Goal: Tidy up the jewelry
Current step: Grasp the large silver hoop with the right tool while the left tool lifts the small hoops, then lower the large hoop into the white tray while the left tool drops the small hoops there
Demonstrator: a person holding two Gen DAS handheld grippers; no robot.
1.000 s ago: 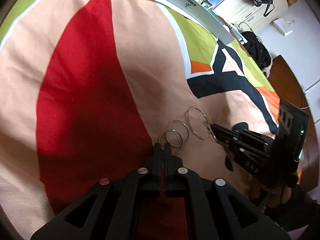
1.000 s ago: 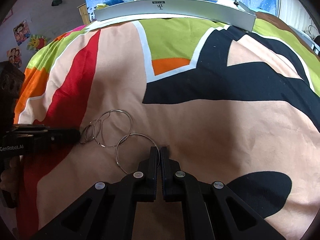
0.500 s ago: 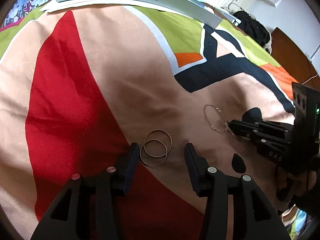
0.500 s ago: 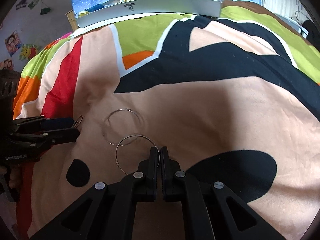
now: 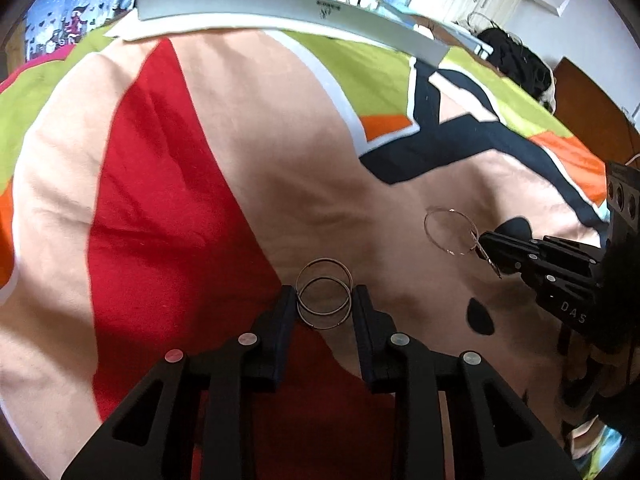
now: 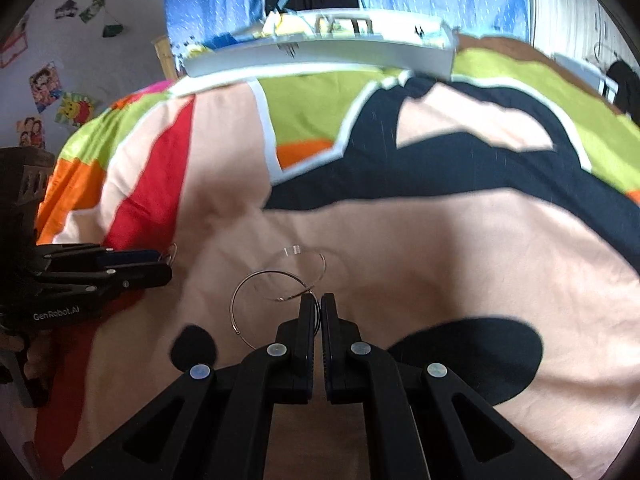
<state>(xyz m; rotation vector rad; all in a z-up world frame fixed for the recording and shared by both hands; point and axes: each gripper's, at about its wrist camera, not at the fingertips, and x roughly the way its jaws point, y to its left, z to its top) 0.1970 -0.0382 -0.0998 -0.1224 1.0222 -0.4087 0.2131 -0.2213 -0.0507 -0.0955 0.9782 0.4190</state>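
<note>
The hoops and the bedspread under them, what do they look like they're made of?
Small hoops: thin metal wire, probably, dark bronze tone with a faint sheen. Large hoop in the right hand-held gripper: bright silvery wire, glinting in the light. Bedspread: soft woven fabric, matte, creased, printed in colour blocks.

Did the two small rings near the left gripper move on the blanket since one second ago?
Cannot tell. The small rings lie at the edge of the red patch, as before; any apparent shift could be camera motion.
</note>
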